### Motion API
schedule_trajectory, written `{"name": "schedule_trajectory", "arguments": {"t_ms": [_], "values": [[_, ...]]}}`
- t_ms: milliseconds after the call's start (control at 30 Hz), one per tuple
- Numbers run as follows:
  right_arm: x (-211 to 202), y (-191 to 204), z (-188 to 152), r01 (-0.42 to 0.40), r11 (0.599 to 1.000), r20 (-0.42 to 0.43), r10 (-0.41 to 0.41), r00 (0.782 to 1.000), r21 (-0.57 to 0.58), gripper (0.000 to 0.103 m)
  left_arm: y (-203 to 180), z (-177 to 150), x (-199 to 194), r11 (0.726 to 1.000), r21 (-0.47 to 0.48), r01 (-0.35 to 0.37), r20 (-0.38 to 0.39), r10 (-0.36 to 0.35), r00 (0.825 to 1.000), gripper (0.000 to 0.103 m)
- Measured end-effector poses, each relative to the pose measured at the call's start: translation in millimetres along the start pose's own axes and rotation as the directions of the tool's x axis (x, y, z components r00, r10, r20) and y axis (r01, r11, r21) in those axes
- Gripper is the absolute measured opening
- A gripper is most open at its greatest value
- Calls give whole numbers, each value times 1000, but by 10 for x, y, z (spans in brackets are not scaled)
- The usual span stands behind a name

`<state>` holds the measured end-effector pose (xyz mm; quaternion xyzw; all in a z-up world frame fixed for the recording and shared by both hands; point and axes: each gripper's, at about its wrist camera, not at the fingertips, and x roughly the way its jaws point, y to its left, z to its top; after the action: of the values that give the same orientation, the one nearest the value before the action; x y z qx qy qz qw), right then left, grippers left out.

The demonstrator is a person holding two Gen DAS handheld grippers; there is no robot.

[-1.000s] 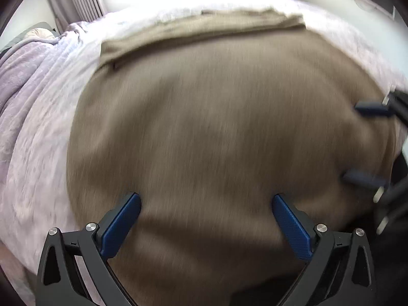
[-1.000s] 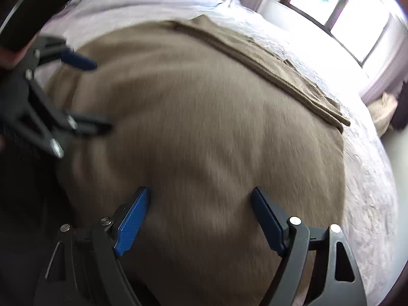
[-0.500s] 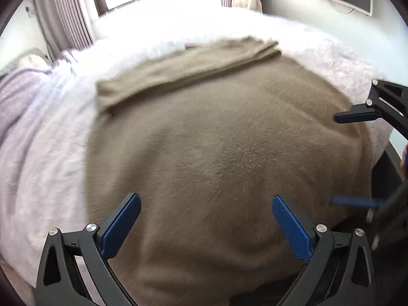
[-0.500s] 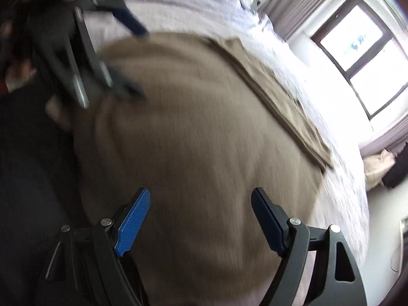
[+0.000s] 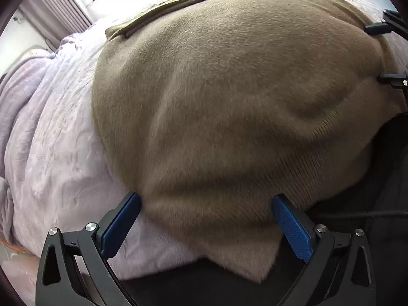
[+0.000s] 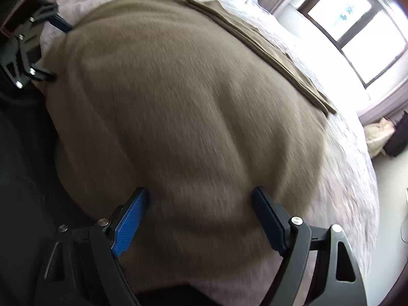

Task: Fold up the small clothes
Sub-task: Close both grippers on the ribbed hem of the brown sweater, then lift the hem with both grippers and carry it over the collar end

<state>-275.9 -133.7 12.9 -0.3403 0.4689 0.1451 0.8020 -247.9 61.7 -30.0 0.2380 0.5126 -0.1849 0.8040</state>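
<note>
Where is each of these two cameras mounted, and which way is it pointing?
Left wrist view: sits on the left tool, looking along its open blue fingers at the sweater on the bed; the right tool shows at the right edge.
Right wrist view: sits on the right tool, fingers open, looking across the sweater toward the window; the left tool shows at upper left.
Shared: sweater, bed, each other's tool.

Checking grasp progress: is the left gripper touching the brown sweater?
Cannot tell. In the left wrist view the left gripper stands open astride the brown sweater; no contact or gap shows plainly.
</note>
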Motion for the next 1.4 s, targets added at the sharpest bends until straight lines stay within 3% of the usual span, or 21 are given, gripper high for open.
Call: {"name": "schedule_trajectory", "arguments": {"t_ms": [67, 133, 200, 267, 300, 467, 567, 700, 833, 900, 1000, 1033, 1067, 1100, 1167, 1200, 1267, 1400], "values": [[-84, -40, -71, 13, 999, -27, -13, 1000, 30, 85, 121, -68, -12, 993, -92, 75, -28, -77, 997, 103], [-266, -138, -135, -28, 992, -14, 30, 999, 126, 85, 283, -155, -58, 967, -202, 158, -5, -162, 987, 103], [-418, -237, -225, -119, 962, 15, 119, 993, 245, 85, 408, -182, -89, 924, -290, 248, 35, -249, 968, 103], [-401, -374, -285, -194, 918, 21, 199, 980, 346, 85, 460, -175, -87, 865, -362, 348, 75, -345, 936, 103], [-344, -453, -300, -213, 901, 17, 223, 975, 377, 85, 441, -157, -55, 851, -375, 368, 69, -370, 927, 103], [-179, -507, -363, -262, 847, 26, 282, 959, 462, 86, 313, -87, 99, 858, -384, 342, 21, -362, 932, 103], [-61, -522, -496, -325, 800, 52, 347, 936, 505, 86, 252, -61, 143, 871, -371, 321, 1, -345, 939, 103], [-14, -595, -587, -413, 729, 118, 421, 899, 546, 86, 174, -29, 148, 867, -373, 330, 22, -348, 937, 103], [62, -561, -686, -420, 701, 112, 442, 890, 577, 84, 178, -109, 150, 863, -378, 337, 44, -346, 937, 103], [54, -554, -714, -434, 694, 124, 451, 884, 575, 76, 206, -172, 155, 859, -381, 343, 56, -348, 936, 102], [105, -551, -707, -442, 669, 136, 459, 878, 597, 56, 346, -266, 151, 866, -374, 333, 53, -338, 940, 84], [125, -546, -716, -438, 668, 126, 462, 878, 601, 37, 373, -286, 149, 866, -377, 329, 50, -336, 941, 74], [157, -543, -713, -440, 663, 113, 476, 872, 605, 14, 391, -293, 165, 861, -384, 333, 49, -341, 939, 55], [188, -548, -724, -451, 651, 112, 492, 863, 611, 8, 400, -304, 179, 852, -396, 343, 46, -354, 934, 46], [158, -559, -760, -471, 638, 134, 502, 854, 609, 7, 468, -396, 246, 812, -432, 393, 46, -416, 908, 18], [118, -559, -774, -472, 649, 139, 496, 857, 597, 7, 497, -438, 274, 788, -449, 420, 49, -448, 893, 14], [11, -563, -783, -479, 664, 153, 487, 860, 575, 7, 528, -503, 277, 771, -466, 434, 51, -467, 883, 13], [-153, -660, -847, -500, 655, 193, 485, 853, 566, 7, 546, -583, 230, 786, -439, 436, 61, -458, 887, 13]]}}
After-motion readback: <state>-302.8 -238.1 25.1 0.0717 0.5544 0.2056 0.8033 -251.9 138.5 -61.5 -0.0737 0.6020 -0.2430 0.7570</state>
